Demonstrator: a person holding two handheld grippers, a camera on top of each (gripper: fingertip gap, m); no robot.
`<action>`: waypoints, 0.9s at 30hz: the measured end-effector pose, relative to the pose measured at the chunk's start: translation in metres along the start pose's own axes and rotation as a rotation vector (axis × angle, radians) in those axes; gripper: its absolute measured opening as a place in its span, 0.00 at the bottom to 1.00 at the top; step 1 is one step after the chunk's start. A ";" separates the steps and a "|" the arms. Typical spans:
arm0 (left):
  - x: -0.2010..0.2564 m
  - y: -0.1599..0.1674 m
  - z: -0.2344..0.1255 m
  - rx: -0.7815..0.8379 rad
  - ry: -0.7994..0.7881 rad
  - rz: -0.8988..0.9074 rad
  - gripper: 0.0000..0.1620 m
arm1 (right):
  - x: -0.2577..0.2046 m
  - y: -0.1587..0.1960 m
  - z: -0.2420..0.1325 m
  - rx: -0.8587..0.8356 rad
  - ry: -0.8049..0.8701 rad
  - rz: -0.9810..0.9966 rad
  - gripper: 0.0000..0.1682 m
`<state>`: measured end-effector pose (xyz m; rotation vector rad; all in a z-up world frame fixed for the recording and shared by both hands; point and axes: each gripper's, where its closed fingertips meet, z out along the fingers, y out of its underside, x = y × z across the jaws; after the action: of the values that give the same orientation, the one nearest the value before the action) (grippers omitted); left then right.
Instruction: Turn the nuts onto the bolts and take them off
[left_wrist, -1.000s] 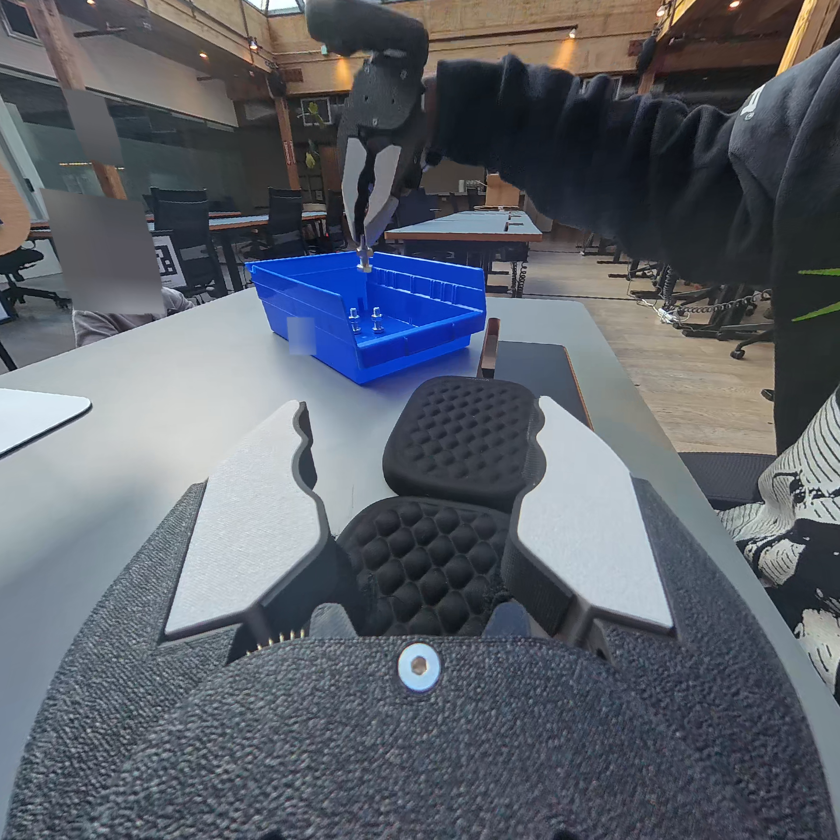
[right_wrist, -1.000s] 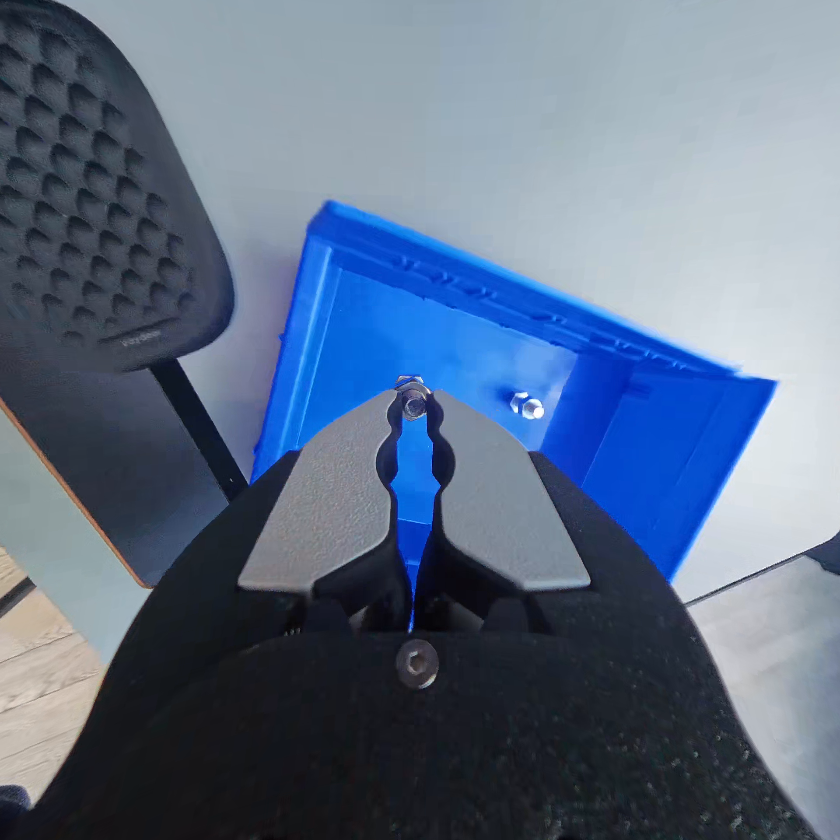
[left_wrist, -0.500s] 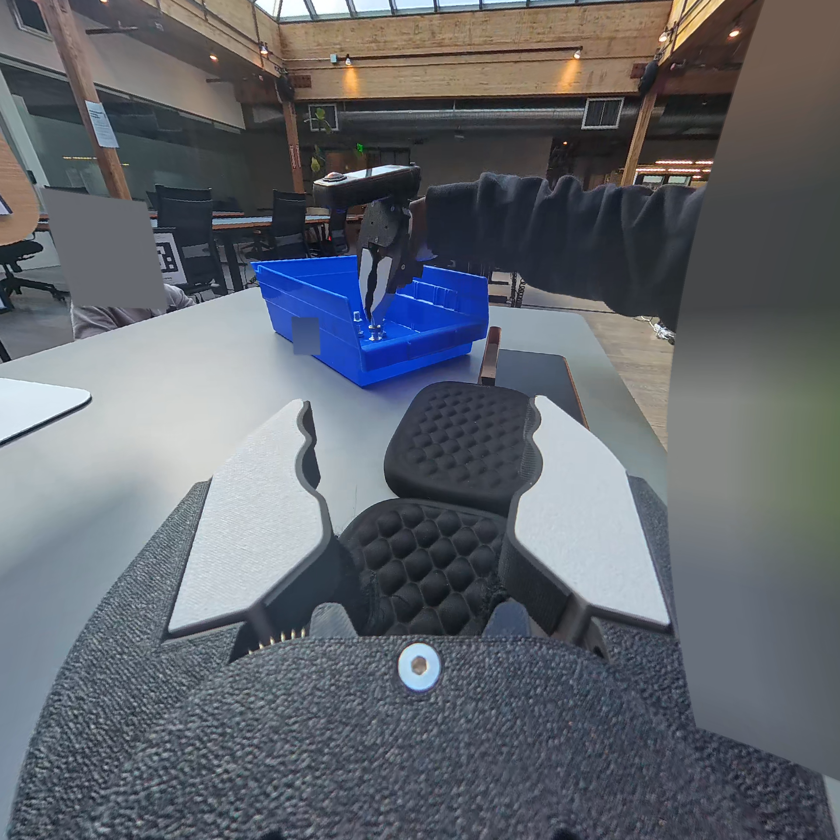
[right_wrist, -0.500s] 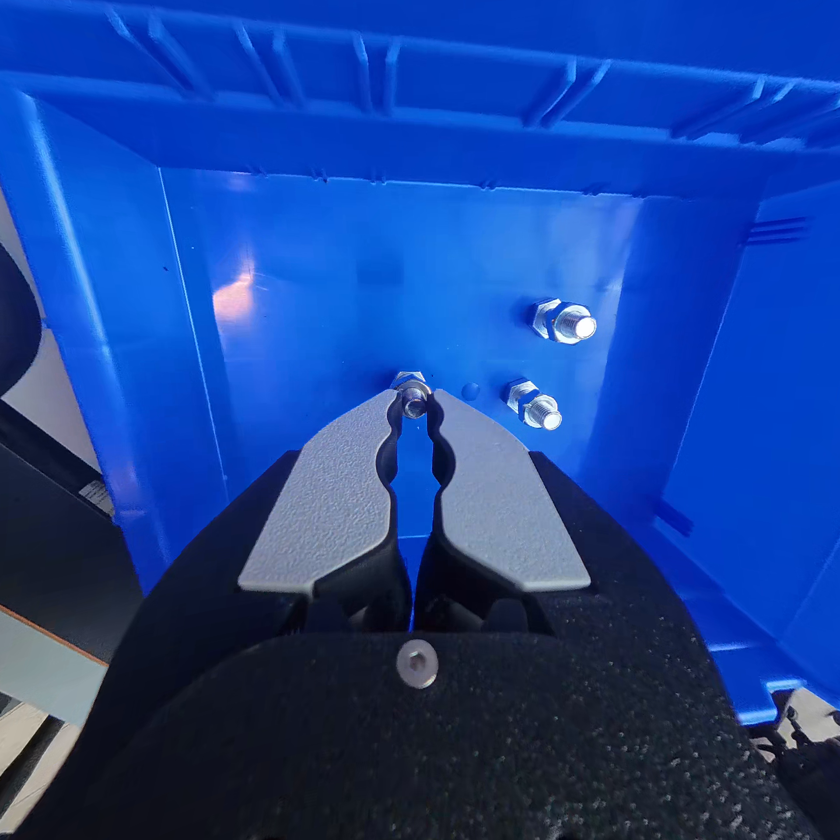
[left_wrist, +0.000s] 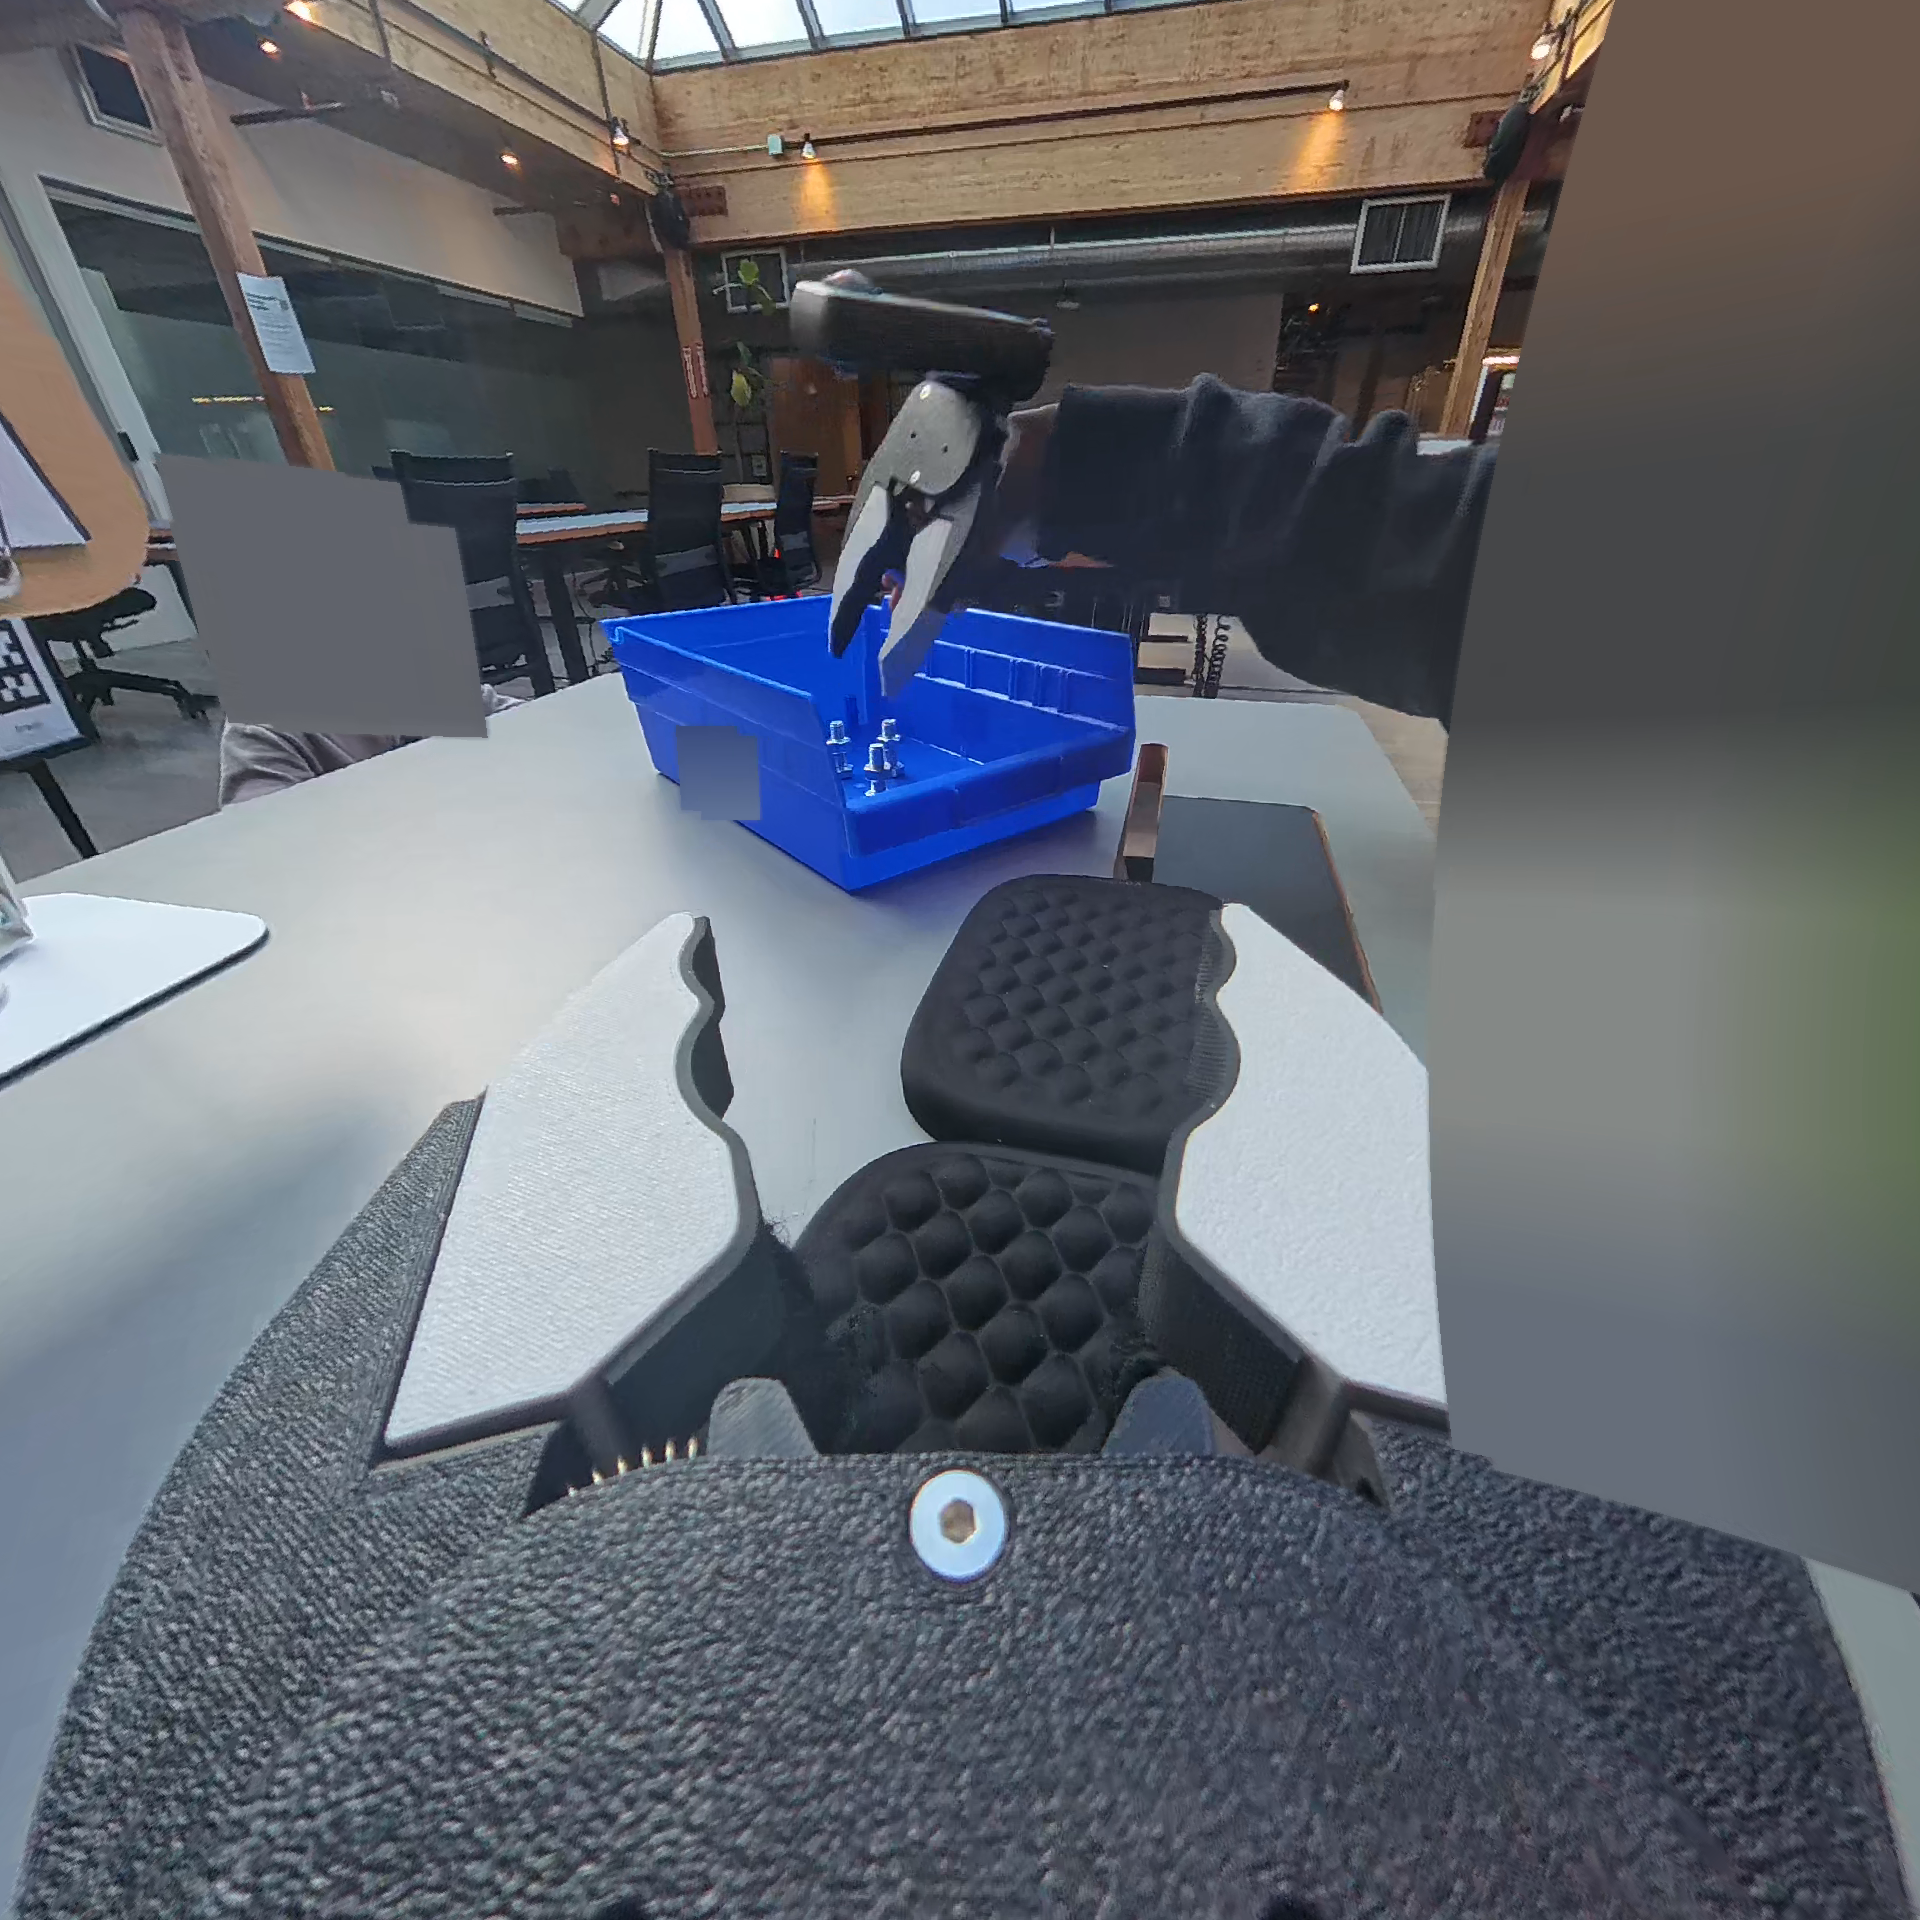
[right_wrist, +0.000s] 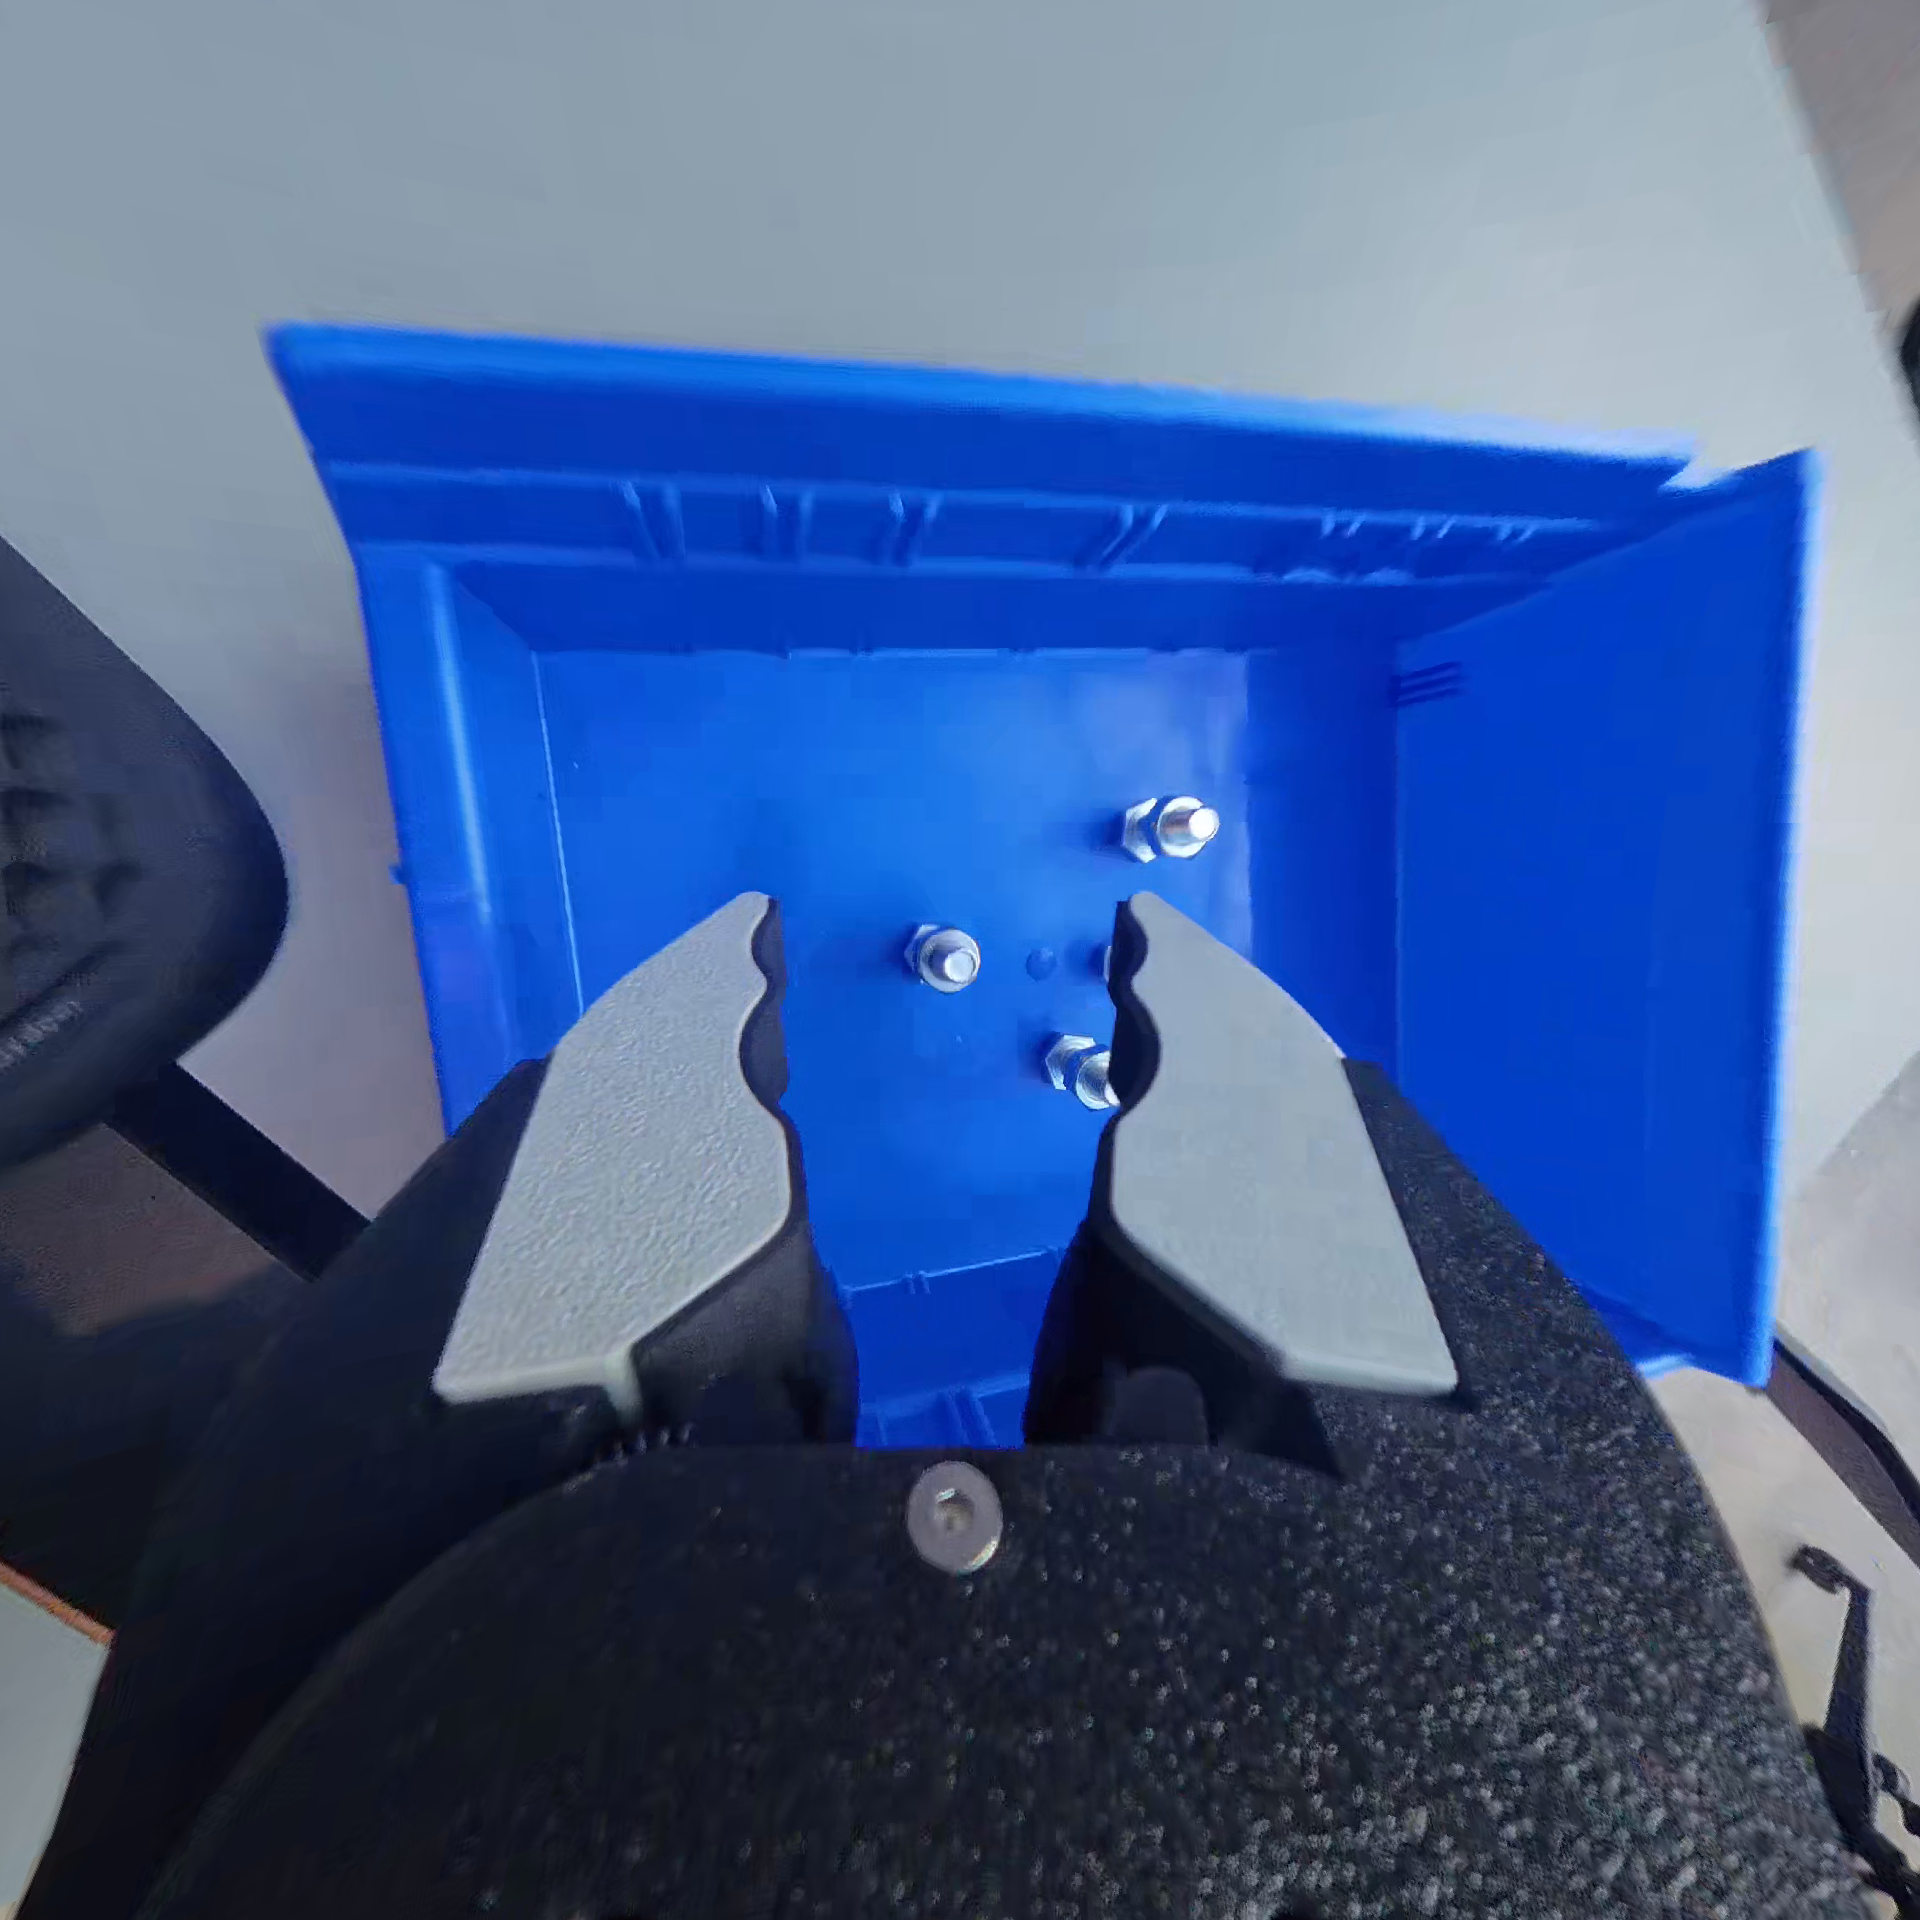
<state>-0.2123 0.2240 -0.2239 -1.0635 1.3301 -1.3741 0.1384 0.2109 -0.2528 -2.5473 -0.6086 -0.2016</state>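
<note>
Silver steel bolts with hex nuts (right_wrist: 943, 957) stand upright on the floor of a blue plastic bin (right_wrist: 1590, 914), which fills the middle of the right wrist view. One bolt sits between the fingers near the centre of the frame, another (right_wrist: 1171, 828) stands toward the upper right, and a third (right_wrist: 1075, 1070) is partly hidden behind the right finger; a further one may be tucked behind that finger's tip, but it is too covered to tell. The right gripper (right_wrist: 945, 920) hangs above the bin with its grey fingers spread apart, grasping nothing.

In the left wrist view the bin (left_wrist: 977, 800) lies on a grey table (left_wrist: 416, 935) just above the centre of the frame, the bolts (left_wrist: 868, 750) clustered near its front wall. The right gripper (left_wrist: 871, 655) points down over them, held by a hand in a dark sleeve (left_wrist: 1247, 520) reaching in from the right. The left gripper (left_wrist: 961, 935) rests low at the bottom of the frame, its fingers released and wide apart, over a black dimpled pad (left_wrist: 1070, 1018) on the table.
</note>
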 end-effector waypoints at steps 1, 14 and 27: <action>-0.002 -0.003 -0.002 -0.007 -0.023 0.020 0.54 | -0.004 -0.009 -0.011 0.069 0.042 0.000 0.40; -0.021 -0.066 -0.159 -0.500 -0.536 0.297 0.51 | -0.104 0.001 -0.041 0.106 0.040 -0.195 0.44; -0.057 0.042 -0.290 -1.277 -0.590 0.080 0.45 | -0.112 0.039 0.000 -0.166 -0.096 -0.241 0.40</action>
<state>-0.4823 0.3402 -0.2773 -1.9740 1.7045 0.0695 0.0566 0.1380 -0.2981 -2.6488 -0.9744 -0.2228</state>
